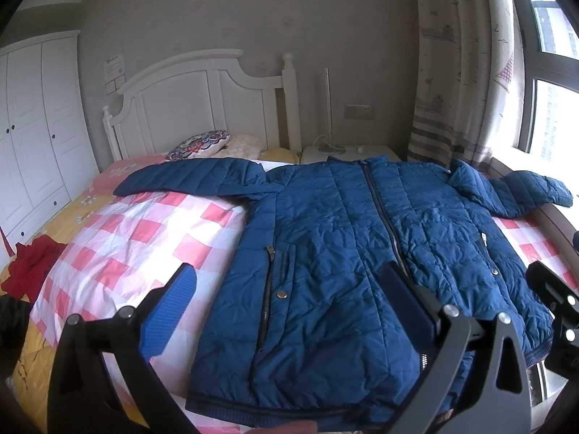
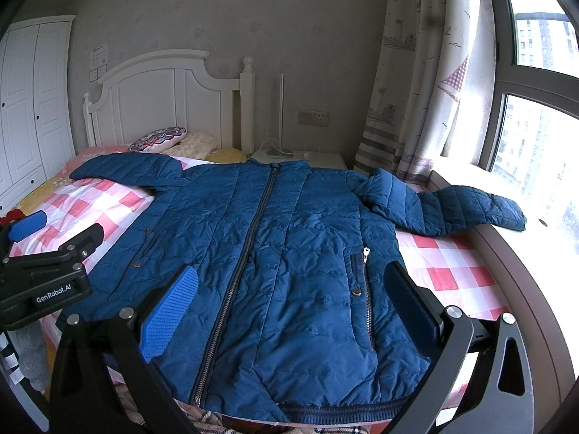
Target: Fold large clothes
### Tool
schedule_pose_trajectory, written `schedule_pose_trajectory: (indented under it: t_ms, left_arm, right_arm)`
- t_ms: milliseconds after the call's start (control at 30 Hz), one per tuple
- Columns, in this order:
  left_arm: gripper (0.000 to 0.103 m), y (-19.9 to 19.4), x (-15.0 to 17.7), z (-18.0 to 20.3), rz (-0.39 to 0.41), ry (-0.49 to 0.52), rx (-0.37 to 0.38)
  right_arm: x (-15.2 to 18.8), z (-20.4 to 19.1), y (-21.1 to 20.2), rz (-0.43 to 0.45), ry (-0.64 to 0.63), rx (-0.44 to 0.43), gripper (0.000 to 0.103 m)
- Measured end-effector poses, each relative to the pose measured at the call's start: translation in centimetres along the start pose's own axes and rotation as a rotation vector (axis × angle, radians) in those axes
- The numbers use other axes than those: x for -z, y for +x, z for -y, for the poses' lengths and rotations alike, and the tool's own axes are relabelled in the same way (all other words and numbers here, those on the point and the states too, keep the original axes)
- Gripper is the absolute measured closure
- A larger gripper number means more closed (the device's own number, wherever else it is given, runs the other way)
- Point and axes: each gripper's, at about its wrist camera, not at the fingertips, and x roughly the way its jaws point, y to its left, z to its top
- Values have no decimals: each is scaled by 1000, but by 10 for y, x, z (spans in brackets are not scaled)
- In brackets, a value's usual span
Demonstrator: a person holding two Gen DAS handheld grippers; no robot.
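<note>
A blue quilted jacket lies flat and zipped on the bed, front side up, both sleeves spread outward. Its left sleeve rests on the pink checked cover; its right sleeve drapes onto the window ledge. My left gripper hovers open above the jacket's lower left part, holding nothing. My right gripper hovers open above the lower middle of the jacket, also holding nothing. The left gripper shows again at the left edge of the right wrist view, and part of the right gripper at the right edge of the left wrist view.
The bed has a pink and white checked cover and a white headboard. Pillows lie at its head. A red garment sits at the bed's left edge. A bedside table, curtain and window ledge border the right side.
</note>
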Motion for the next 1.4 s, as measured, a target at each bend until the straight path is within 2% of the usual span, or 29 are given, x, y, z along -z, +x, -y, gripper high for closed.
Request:
schedule_pose_trajectory:
  t_ms: [1400]
  left_arm:
    - [2, 2, 5, -5, -15, 2, 4]
  right_arm:
    - [5, -3, 1, -10, 0, -4, 4]
